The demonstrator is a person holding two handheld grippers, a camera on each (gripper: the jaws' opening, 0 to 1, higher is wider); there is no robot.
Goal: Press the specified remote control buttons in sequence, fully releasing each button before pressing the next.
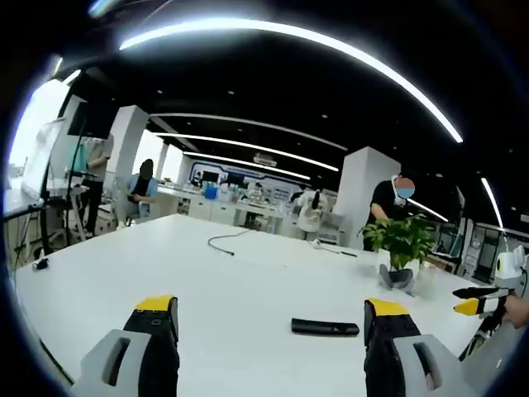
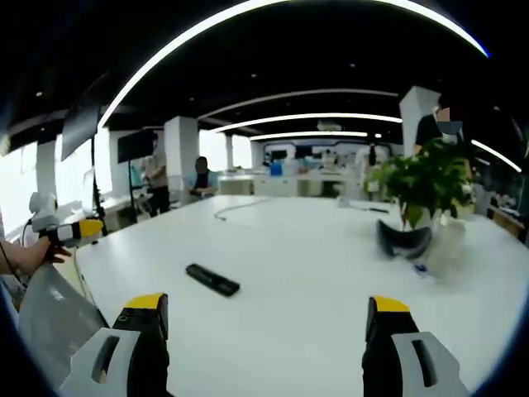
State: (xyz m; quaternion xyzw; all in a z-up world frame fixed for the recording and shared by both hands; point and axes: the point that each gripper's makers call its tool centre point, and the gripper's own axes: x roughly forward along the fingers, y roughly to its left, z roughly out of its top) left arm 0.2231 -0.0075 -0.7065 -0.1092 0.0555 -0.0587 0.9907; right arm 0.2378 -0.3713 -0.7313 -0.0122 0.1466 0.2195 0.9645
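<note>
Remote control [image 1: 325,327] lies flat on the white table [image 1: 215,281], a slim black bar, and nothing is touching it. In the left gripper view it sits at about five o'clock from the picture's centre, just to the inside of the right-hand jaw tip and a little beyond it. In the right gripper view the remote control [image 2: 212,279] shows at roughly seven o'clock, angled across the tabletop [image 2: 314,265], above the left-hand jaw tip.

Left gripper [image 1: 271,313] is spread wide, its yellow-tipped jaws far apart and holding nothing, hovering over the near edge of the table. Right gripper [image 2: 266,310] is the same story: jaws wide apart, empty, with bare table between them.

Over at three o'clock in the left gripper view the other gripper [image 1: 479,303] pokes in, a hand [image 1: 518,309] behind it. At nine o'clock in the right gripper view the other gripper [image 2: 70,231] comes in too, held by a hand [image 2: 33,253].

A potted plant [image 1: 401,248] stands on the table at three o'clock; the same plant [image 2: 426,198] shows at two o'clock in the right gripper view. A dark cable [image 1: 227,242] trails across the far tabletop. People sit and stand at benches in the background.
</note>
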